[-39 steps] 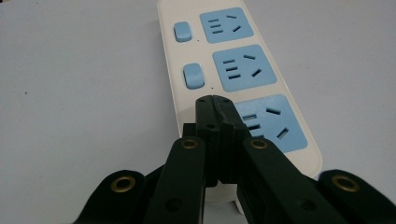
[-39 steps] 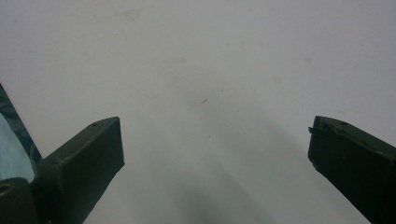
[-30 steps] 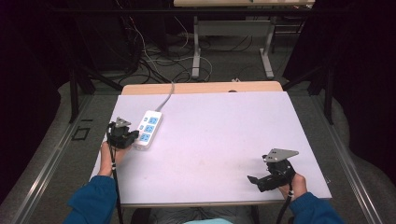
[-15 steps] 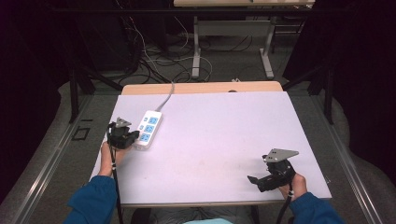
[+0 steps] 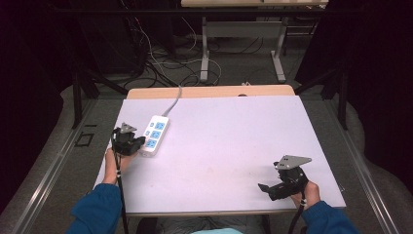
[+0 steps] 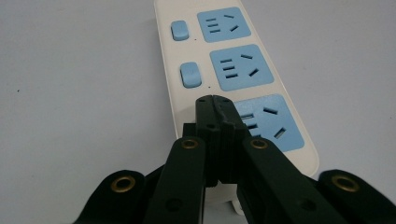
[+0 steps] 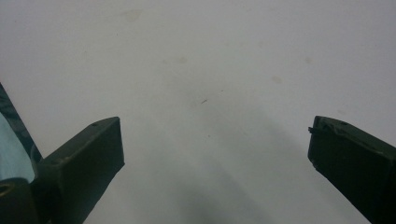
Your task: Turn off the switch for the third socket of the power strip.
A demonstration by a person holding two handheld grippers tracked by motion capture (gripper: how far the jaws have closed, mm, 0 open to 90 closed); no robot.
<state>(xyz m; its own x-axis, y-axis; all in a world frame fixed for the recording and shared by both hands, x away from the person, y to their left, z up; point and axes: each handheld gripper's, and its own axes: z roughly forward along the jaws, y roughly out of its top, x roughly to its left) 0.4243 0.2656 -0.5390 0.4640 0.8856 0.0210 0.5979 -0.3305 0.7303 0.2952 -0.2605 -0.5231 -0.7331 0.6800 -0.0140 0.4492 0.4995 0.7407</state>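
A white power strip (image 5: 155,135) with three blue sockets and small blue switches lies at the left of the table, its grey cable running off the far edge. My left gripper (image 5: 139,142) is at its near end, jaws shut together with nothing between them. In the left gripper view the closed tips (image 6: 215,106) sit over the power strip (image 6: 224,70), just left of the nearest socket. My right gripper (image 5: 265,187) rests near the table's front right corner, jaws wide open. In the right gripper view the right gripper (image 7: 215,140) spans bare tabletop.
The white tabletop (image 5: 229,131) has a wooden strip along its far edge. Beyond it on the floor are tangled cables (image 5: 165,63) and the legs of another table (image 5: 204,48). Dark curtains hang at both sides.
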